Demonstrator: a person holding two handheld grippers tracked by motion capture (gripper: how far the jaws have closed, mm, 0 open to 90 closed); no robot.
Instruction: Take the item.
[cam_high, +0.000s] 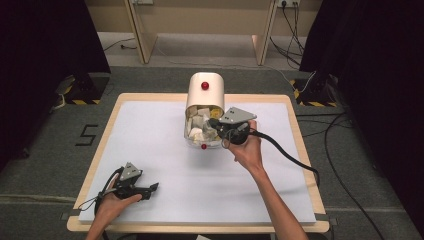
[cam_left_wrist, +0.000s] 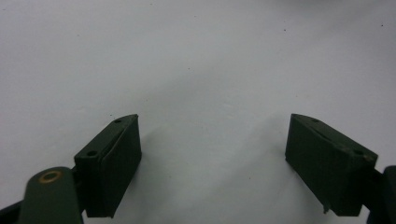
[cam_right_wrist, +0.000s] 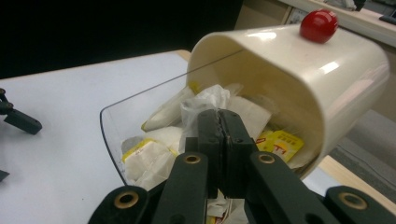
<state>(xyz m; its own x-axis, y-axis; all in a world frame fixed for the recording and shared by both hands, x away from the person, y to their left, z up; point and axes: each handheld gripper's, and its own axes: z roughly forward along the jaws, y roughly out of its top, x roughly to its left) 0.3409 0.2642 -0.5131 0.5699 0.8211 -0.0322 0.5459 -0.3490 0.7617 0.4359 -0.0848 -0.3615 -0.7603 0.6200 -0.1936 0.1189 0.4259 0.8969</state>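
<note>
R gripper (cam_right_wrist: 219, 116) clamped on sachet (cam_right_wrist: 205, 100) in container (cam_high: 205, 90), L gripper (cam_high: 150, 189) resting, open

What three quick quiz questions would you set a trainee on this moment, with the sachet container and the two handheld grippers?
1. Multiple choice: the left gripper is
A. open over the bare white table cover
B. shut on a yellow sachet
C. inside the container

2. True or false: the right gripper has its jaws shut at the mouth of the cream container, among the sachets.

3. Fill in: the round knob on the container's cream top is ___ in colour.

Key: 1 A; 2 true; 3 red.
</note>
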